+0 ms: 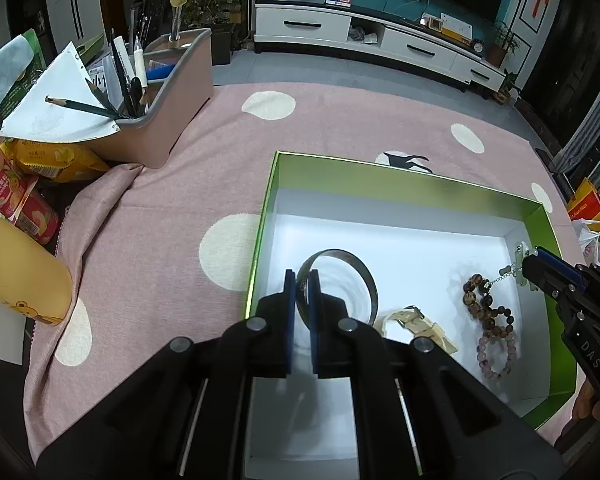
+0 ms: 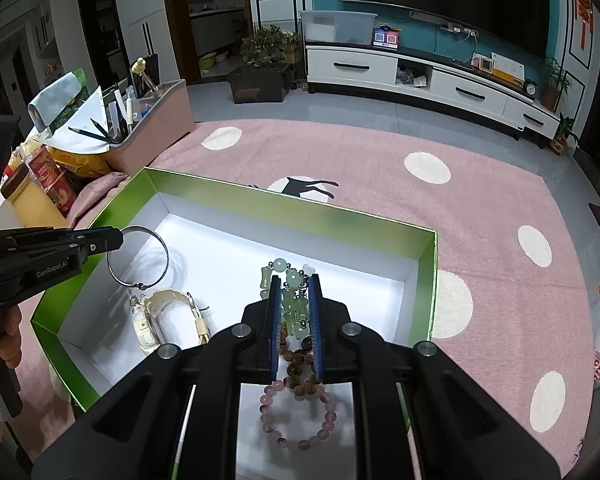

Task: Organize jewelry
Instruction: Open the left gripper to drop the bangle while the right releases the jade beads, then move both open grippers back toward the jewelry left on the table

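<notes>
A green box with a white floor (image 1: 400, 248) (image 2: 236, 248) lies on the pink spotted cloth. My left gripper (image 1: 301, 280) (image 2: 118, 237) is shut on a silver bangle (image 1: 364, 276) (image 2: 162, 248) and holds it over the box's left part. My right gripper (image 2: 295, 292) (image 1: 530, 258) is shut on a pale green bead bracelet (image 2: 292, 296) (image 1: 520, 254) over the box's right part. In the box lie a cream watch (image 2: 152, 320) (image 1: 416, 326), a brown bead bracelet (image 1: 482, 300) (image 2: 298, 360) and a pink bead bracelet (image 2: 296, 416) (image 1: 500, 352).
A pink organiser bin with pencils and pens (image 1: 168, 92) (image 2: 152, 128) stands at the back left. Snack packets (image 1: 40, 160) and a yellow bottle (image 1: 16, 268) sit at the left edge. A TV cabinet (image 2: 420, 76) stands beyond the cloth.
</notes>
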